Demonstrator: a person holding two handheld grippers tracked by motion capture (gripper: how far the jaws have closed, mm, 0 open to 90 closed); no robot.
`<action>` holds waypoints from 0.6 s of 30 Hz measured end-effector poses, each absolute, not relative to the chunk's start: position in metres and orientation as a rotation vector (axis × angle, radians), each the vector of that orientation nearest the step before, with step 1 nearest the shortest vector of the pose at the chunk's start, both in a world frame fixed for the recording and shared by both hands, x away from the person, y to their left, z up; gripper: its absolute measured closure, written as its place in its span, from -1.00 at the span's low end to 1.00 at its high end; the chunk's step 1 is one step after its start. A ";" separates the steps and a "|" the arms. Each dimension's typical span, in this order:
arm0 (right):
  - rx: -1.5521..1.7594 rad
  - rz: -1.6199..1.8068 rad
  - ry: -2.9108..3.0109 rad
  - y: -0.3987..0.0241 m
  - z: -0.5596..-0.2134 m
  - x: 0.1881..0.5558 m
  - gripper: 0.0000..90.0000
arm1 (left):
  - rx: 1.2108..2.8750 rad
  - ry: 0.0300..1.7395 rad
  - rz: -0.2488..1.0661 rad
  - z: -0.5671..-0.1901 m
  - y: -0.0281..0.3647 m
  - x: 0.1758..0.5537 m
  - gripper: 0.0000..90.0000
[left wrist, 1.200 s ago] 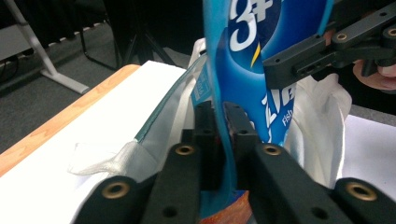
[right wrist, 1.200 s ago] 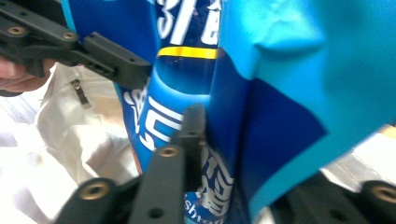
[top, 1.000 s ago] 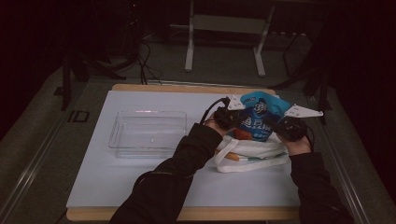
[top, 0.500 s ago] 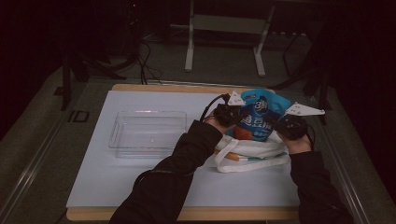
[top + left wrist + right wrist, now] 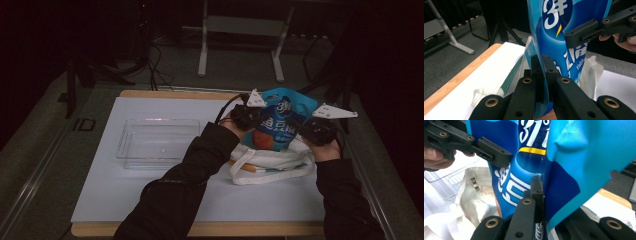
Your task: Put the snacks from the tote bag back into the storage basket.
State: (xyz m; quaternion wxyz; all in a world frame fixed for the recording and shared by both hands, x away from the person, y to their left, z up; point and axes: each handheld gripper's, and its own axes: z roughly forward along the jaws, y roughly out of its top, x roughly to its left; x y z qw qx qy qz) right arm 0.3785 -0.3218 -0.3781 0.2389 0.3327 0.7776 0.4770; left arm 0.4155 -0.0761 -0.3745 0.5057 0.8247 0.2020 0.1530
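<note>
While both hands hold it up, the blue bag stands upright over the white tote, its lower end down at the tote's mouth. The left tool pinches the bag's edge on the side toward the tray; in the left gripper view its two jaws are drawn narrow on the foil edge of the bag, with the foil running between the pads. The right tool grips the bag's other edge, on the side away from the tray; in the right gripper view one jaw presses against a fold of the bag, and the second jaw is hidden behind the foil, so the grip looks closed on the bag. Each gripper view also shows the other tool farther off, clamped higher on the bag: the right tool in the left view, the left tool in the right view.

The tote lies crumpled on the white mat that covers the bench, beside the tray and apart from it. A pencil-like stick pokes out from under the tote on the tray side. The tray is clear plastic and sits flat on the mat. Beyond the bench, a stand rests on the dark floor.
</note>
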 end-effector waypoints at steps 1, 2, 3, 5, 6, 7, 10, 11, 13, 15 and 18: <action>0.910 1.312 2.125 -0.322 -0.376 0.378 0.97 | 1.991 0.482 0.372 -0.372 -0.076 0.415 1.00; 0.910 1.312 2.125 -0.322 -0.376 0.378 0.97 | 1.991 0.482 0.372 -0.372 -0.076 0.415 1.00; 0.908 1.320 2.123 -0.323 -0.374 0.378 0.97 | 1.990 0.477 0.372 -0.366 -0.076 0.414 1.00; 0.901 1.329 2.118 -0.324 -0.366 0.376 0.97 | 1.991 0.472 0.374 -0.360 -0.076 0.413 1.00; 0.898 1.327 2.118 -0.324 -0.363 0.375 0.97 | 1.994 0.470 0.374 -0.357 -0.076 0.413 1.00; 0.890 1.321 2.118 -0.323 -0.360 0.375 0.97 | 1.991 0.472 0.371 -0.354 -0.076 0.413 1.00; 0.881 1.325 2.111 -0.323 -0.351 0.374 0.97 | 1.993 0.467 0.370 -0.344 -0.075 0.414 1.00; 0.880 1.328 2.109 -0.323 -0.348 0.374 0.97 | 1.991 0.467 0.370 -0.341 -0.074 0.413 1.00; 0.869 1.326 2.110 -0.323 -0.343 0.374 0.97 | 1.990 0.464 0.370 -0.335 -0.073 0.413 1.00; 0.860 1.329 2.105 -0.322 -0.337 0.374 0.98 | 1.986 0.461 0.375 -0.330 -0.072 0.412 1.00; 0.848 1.332 2.098 -0.319 -0.329 0.372 0.98 | 1.982 0.458 0.382 -0.322 -0.069 0.411 1.00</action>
